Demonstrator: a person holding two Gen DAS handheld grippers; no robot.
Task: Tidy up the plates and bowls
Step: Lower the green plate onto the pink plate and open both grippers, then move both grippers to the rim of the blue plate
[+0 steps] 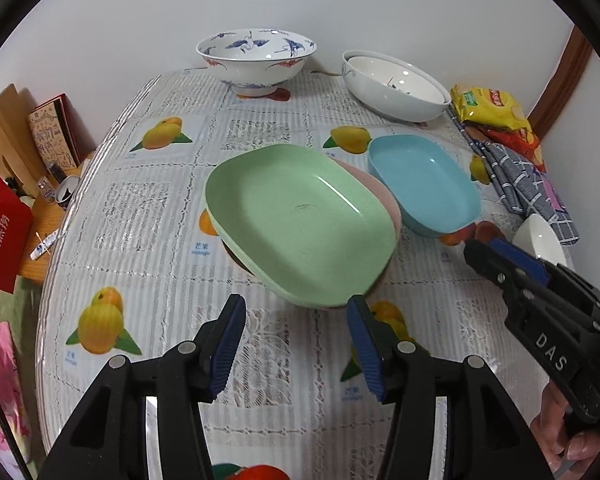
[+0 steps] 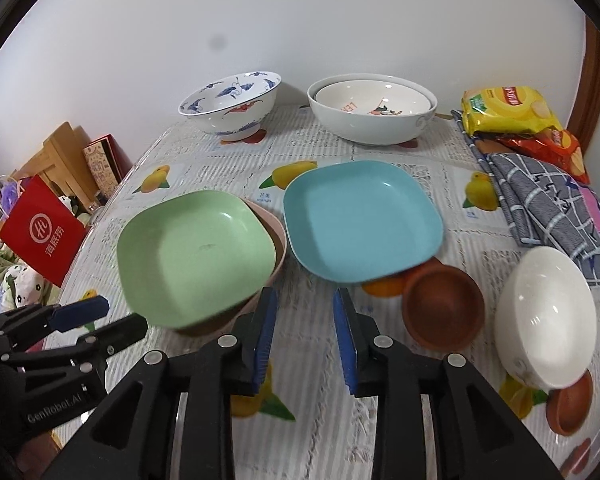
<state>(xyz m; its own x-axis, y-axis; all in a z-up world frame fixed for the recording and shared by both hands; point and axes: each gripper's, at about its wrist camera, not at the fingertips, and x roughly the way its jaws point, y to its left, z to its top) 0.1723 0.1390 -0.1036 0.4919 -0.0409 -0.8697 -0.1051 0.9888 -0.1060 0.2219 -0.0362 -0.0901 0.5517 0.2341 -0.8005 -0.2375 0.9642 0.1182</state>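
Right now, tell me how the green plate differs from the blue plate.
The green plate is stacked on a pink plate; the blue plate lies beside them, its near edge resting on a brown bowl. The green plate lies nearest the left gripper, the blue plate farther right. Both are empty, rounded-square and shallow.

A plain white wall (image 2: 340,20) rises behind the counter (image 1: 148,216), which wears a clear-covered lace cloth printed with mangoes. A brown wooden door frame (image 2: 594,80) stands at the right corner. To the left sits a lower wooden side table (image 1: 40,220), with a red paper bag (image 2: 40,232) beside it. The light is soft and even.
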